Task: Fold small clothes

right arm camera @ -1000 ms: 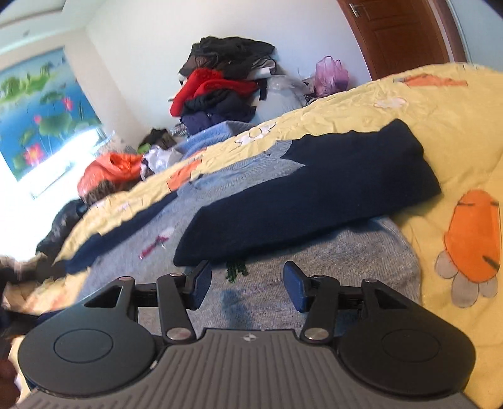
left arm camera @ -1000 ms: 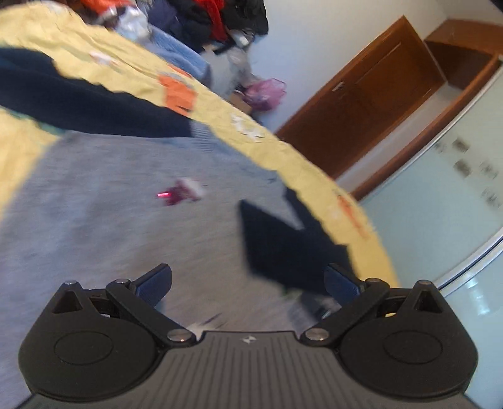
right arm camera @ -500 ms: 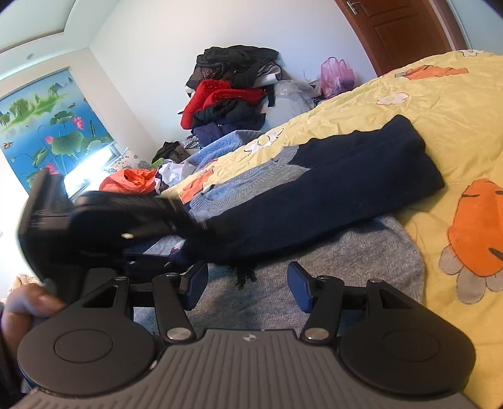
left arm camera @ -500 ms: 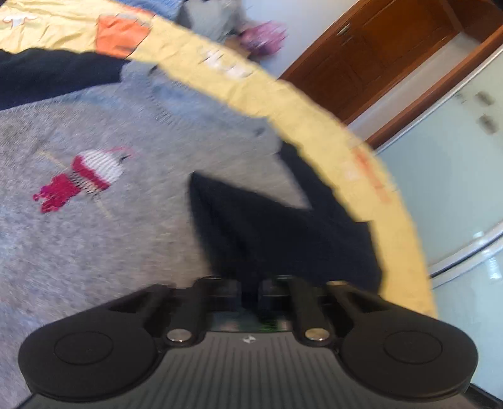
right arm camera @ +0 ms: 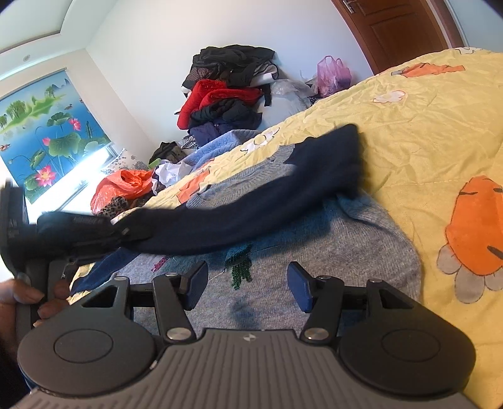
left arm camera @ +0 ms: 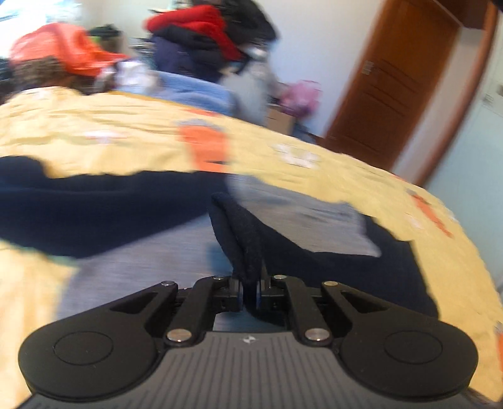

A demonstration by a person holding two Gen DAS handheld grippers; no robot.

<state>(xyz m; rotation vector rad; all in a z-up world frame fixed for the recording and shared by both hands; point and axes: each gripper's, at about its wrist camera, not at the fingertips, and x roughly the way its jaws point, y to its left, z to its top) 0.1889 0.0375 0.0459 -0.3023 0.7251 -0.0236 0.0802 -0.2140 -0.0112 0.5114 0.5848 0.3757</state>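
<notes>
A small grey sweater (right arm camera: 352, 239) with navy sleeves lies on a yellow bedspread (right arm camera: 433, 132). My left gripper (left arm camera: 250, 295) is shut on the cuff of a navy sleeve (left arm camera: 242, 239) and holds it lifted. In the right wrist view this sleeve (right arm camera: 251, 204) stretches across the grey body toward my left gripper (right arm camera: 122, 232) at the far left. The other navy sleeve (left arm camera: 94, 204) lies at the left in the left wrist view. My right gripper (right arm camera: 248, 286) is open and empty, low over the sweater's grey body.
A pile of clothes (right arm camera: 226, 94) and an orange bag (right arm camera: 122, 185) lie beyond the bed's far side. A pink bag (right arm camera: 333, 72) and a wooden door (right arm camera: 399, 28) are at the back right. The bedspread has orange carrot prints (right arm camera: 474, 223).
My left gripper shut on the navy sleeve cuff, then lifted it and pulled it across the sweater to the left. My right gripper stayed open and nearly still.
</notes>
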